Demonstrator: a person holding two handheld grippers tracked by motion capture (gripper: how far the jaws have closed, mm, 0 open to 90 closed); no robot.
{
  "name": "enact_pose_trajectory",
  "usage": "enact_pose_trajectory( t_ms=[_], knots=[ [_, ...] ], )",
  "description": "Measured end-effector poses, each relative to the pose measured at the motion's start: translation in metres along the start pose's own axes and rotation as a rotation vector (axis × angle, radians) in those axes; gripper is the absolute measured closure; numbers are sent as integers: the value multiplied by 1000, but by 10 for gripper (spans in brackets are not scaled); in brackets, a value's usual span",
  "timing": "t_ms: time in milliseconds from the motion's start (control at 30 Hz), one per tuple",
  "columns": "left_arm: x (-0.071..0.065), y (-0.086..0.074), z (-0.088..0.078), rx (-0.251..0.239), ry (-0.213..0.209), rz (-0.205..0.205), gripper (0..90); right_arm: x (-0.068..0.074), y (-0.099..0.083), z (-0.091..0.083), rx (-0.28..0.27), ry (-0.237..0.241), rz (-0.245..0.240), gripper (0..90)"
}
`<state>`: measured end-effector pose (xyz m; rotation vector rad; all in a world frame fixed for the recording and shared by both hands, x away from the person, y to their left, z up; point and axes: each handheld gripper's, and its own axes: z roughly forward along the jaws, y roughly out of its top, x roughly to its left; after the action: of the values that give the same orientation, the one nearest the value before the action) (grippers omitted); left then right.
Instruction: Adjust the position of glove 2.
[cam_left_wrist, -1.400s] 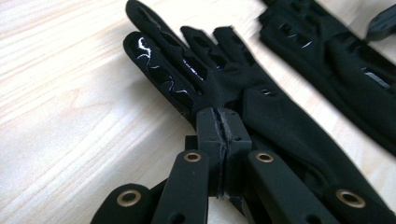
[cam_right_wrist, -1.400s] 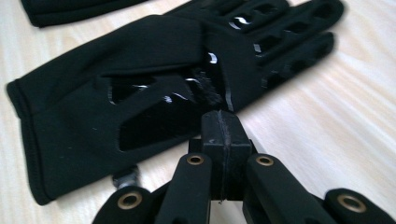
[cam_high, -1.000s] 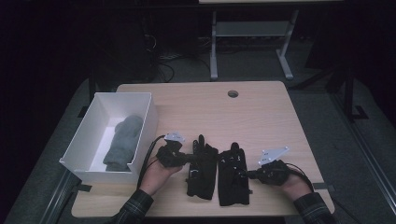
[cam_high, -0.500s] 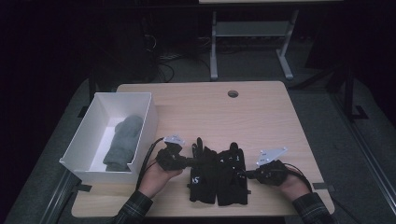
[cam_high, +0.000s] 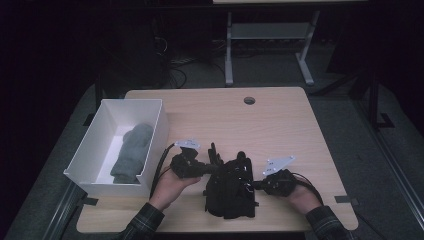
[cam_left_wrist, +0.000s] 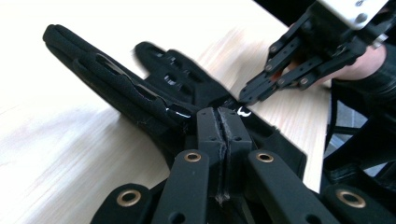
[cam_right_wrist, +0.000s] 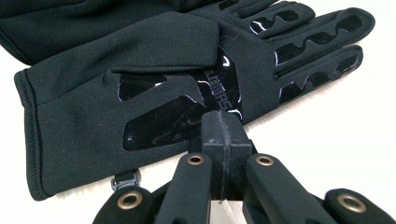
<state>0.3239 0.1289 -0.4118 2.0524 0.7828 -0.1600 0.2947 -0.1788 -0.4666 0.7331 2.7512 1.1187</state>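
Two black gloves (cam_high: 229, 192) lie partly overlapped near the front middle of the wooden table (cam_high: 285, 130), fingers pointing away from the person. My left gripper (cam_high: 216, 169) reaches in from the left, shut, its tips resting on the left glove (cam_left_wrist: 116, 88) by the palm. My right gripper (cam_high: 253, 185) comes from the right, shut, its tips (cam_right_wrist: 223, 122) against the palm edge of the right glove (cam_right_wrist: 140, 84). Whether either pinches fabric is unclear. In the left gripper view the right gripper (cam_left_wrist: 243, 96) shows close ahead.
A white open box (cam_high: 90, 150) stands at the table's left, with a grey folded cloth item (cam_high: 131, 152) inside. A round cable hole (cam_high: 249, 100) sits near the far edge. Behind the table are a metal frame and cables on the floor.
The right gripper has moved left, and the right glove has slid with it onto the left glove. The two gloves lay side by side before. The left gripper has stayed put.
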Motion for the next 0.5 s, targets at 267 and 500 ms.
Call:
enact_pose_trajectory(
  t_ms=[267, 500],
  knots=[
    [-3, 8, 13, 19, -24, 17, 884, 7, 9, 11, 6, 18, -22, 900],
    [-5, 10, 31, 52, -38, 26, 883, 13, 20, 21, 7, 25, -49, 900]
  ],
)
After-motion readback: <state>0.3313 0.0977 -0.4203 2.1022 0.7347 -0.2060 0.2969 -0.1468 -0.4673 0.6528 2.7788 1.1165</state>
